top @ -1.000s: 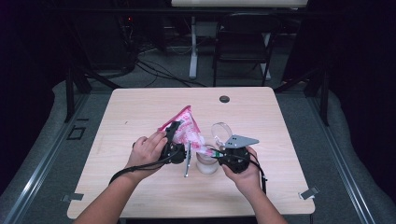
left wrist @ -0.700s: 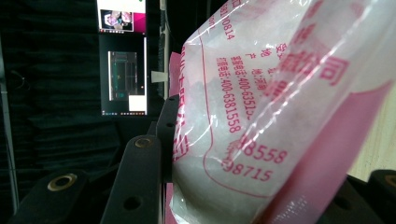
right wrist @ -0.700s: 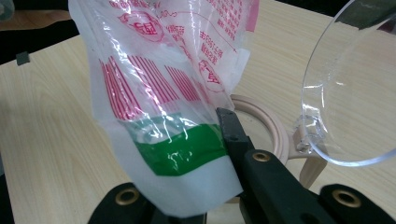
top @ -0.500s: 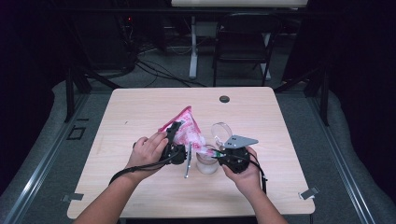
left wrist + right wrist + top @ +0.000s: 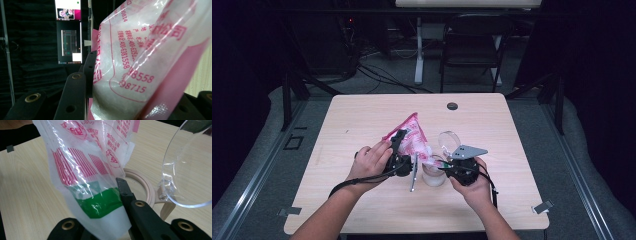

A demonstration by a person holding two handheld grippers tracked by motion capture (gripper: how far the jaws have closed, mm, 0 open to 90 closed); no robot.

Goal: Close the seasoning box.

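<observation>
A clear plastic bag [image 5: 412,140] printed in pink and white, holding a white powder or grain, is held up over the middle of the light wooden table [image 5: 362,115], tilted with its lower corner just above a round jar [image 5: 433,176]. The left gripper [image 5: 399,150] clamps the bag's upper part: in the left gripper view the bag [image 5: 140,65] bulges between the two black jaws, which stand partway apart with the filled plastic pressed between them. The right gripper [image 5: 447,169] grips the bag's lower end; in the right gripper view its jaws are pinched tight on the thin plastic at a green band across the bag [image 5: 100,205].

The writing on the bag is pink. In the left gripper view it stands upside down and partly creased: the digits "400-6381558" run along one line, with "98558" and "98715" below, and "0814" near the top edge, beside Chinese characters too warped to read. In the right gripper view there are pink vertical stripes and small oval pink seals whose text is not legible.

The jar's beige rim [image 5: 142,187] lies directly behind the bag's lower corner, and its clear hinged lid [image 5: 190,167] stands open, tilted up at the right. A small dark round disc [image 5: 452,106] sits near the table's far edge, well apart.
</observation>
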